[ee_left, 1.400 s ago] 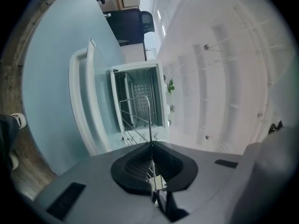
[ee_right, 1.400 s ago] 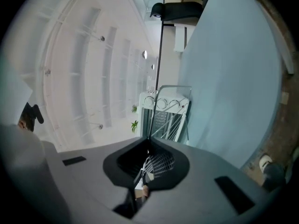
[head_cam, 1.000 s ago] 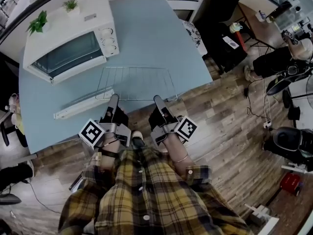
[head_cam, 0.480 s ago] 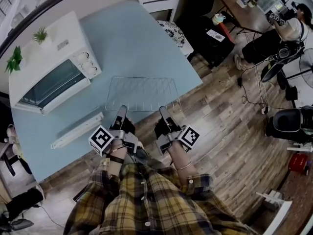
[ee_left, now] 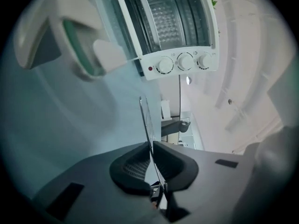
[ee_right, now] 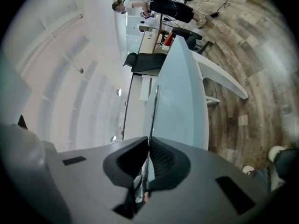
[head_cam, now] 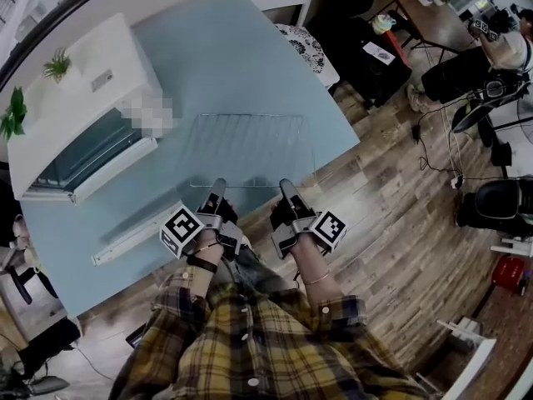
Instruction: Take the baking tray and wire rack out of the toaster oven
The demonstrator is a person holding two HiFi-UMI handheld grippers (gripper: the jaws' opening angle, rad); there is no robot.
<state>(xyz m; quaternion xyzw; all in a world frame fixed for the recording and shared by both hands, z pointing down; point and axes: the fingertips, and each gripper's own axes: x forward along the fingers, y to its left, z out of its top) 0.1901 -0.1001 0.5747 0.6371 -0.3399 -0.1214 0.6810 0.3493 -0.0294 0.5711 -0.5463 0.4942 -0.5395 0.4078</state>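
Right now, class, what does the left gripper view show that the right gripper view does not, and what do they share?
Only the left gripper view: the white toaster oven with three knobs, its door open. Only the right gripper view: the brown wooden floor. Both: the thin metal wire rack, edge-on, gripped by the left gripper and right gripper, and the pale blue table.

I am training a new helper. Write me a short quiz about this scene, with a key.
1. The left tool and the right tool are both shut on what? A: the wire rack. B: a chair. C: a plant.
2. Fill in: the baking tray lies on the ___.
3. True or false: the wire rack sits inside the oven.
Key: 1 A; 2 table; 3 false.
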